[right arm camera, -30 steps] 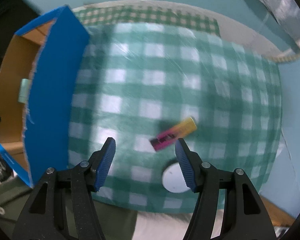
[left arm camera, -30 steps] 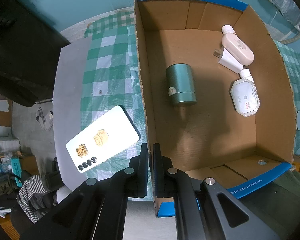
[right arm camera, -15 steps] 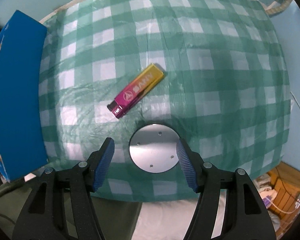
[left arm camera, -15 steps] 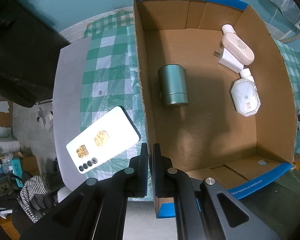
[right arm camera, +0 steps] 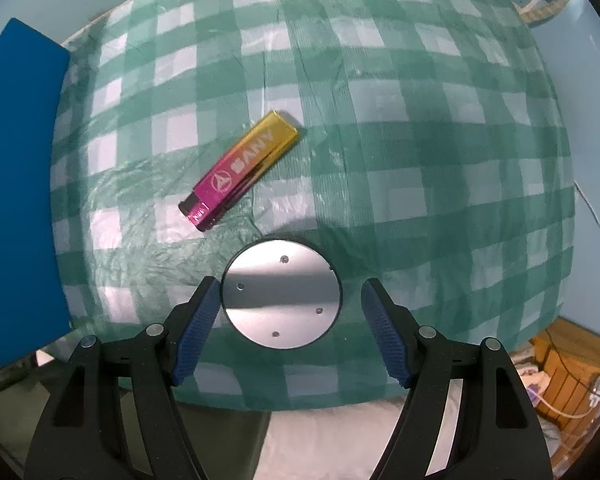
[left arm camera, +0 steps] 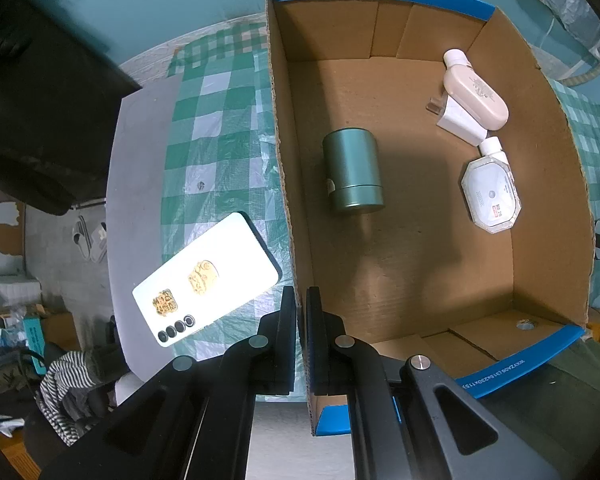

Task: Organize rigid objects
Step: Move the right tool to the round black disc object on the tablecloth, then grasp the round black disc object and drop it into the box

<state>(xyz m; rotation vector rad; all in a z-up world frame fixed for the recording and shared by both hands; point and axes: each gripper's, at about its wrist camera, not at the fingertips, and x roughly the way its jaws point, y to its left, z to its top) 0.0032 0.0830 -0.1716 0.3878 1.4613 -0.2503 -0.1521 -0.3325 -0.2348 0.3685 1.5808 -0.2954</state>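
In the left wrist view my left gripper [left arm camera: 302,300] is shut on the near left wall of the cardboard box [left arm camera: 288,184]. Inside the box lie a green canister [left arm camera: 352,170], a beige bottle [left arm camera: 474,94], a white charger [left arm camera: 458,122] and an octagonal white bottle [left arm camera: 490,188]. A white phone [left arm camera: 204,280] lies face down on the checked cloth left of the box. In the right wrist view my right gripper [right arm camera: 290,306] is open, its jaws on either side of a round silver disc [right arm camera: 282,298]. A pink and gold lighter [right arm camera: 240,170] lies just beyond the disc.
The green checked cloth [right arm camera: 400,120] covers the table. The box's blue outer wall [right arm camera: 20,184] stands at the left of the right wrist view. The table's front edge is close below the disc. Floor clutter and a striped cloth [left arm camera: 64,392] lie beyond the table's left edge.
My right gripper swung away from the box and moved down toward the cloth until its jaws flank the silver disc. The green canister rolled a little inside the box. My left gripper has kept its hold.
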